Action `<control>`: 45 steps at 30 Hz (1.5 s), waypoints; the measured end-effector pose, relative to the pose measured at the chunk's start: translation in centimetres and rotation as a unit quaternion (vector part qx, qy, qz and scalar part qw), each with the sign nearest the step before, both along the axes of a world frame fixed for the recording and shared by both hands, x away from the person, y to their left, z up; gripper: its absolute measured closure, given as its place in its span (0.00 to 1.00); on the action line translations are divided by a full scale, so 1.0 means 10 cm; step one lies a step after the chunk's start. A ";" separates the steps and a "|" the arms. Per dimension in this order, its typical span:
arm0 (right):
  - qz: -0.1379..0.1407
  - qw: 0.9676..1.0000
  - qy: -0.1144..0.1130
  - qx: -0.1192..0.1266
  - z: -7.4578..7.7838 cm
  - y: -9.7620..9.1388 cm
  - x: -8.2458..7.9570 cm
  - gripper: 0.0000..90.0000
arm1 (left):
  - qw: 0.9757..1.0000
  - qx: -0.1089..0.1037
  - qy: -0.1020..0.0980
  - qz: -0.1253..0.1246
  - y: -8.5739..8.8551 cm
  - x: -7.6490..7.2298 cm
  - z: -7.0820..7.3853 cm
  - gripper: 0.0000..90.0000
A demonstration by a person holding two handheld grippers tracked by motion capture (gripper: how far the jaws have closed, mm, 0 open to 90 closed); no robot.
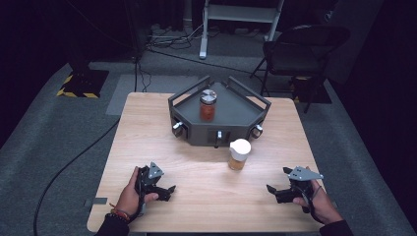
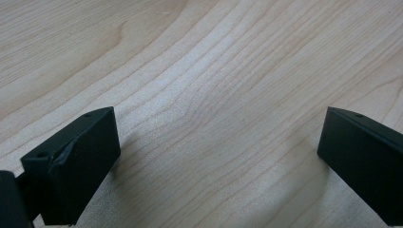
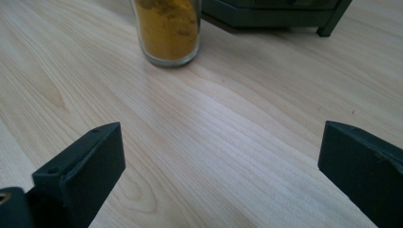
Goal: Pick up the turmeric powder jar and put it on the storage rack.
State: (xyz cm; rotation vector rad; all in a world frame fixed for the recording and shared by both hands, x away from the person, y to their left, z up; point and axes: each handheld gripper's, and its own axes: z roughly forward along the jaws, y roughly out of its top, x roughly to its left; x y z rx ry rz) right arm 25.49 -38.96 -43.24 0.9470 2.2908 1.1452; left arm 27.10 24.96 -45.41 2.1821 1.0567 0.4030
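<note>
Both hand-held black grippers rest low on the pale wooden tabletop (image 1: 147, 123) in the high view — left gripper (image 1: 164, 191), right gripper (image 1: 276, 192), jaws spread, holding nothing. Left gripper view: bare wood grain. Right gripper view: the glass jar of yellow powder (image 3: 166, 31) stands ahead — a hasty reach could likely topple it.

Light wooden table (image 1: 147, 123) with dark grey tray (image 1: 219, 129), white-lidded jar (image 1: 239, 154) beside.
</note>
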 end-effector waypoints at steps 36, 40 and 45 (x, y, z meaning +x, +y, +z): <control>0.009 0.999 -0.024 0.026 -0.10 0.36 0.18 0.02 | 1.000 0.001 0.000 0.000 0.00 0.00 0.00 0.00; 0.010 0.999 -0.026 0.027 -0.11 0.41 0.22 0.02 | 1.000 0.001 0.000 0.000 0.00 0.00 0.00 0.00; 0.011 0.999 -0.030 0.026 -0.14 0.47 0.25 0.02 | 1.000 0.001 0.000 0.000 0.00 0.00 0.00 0.00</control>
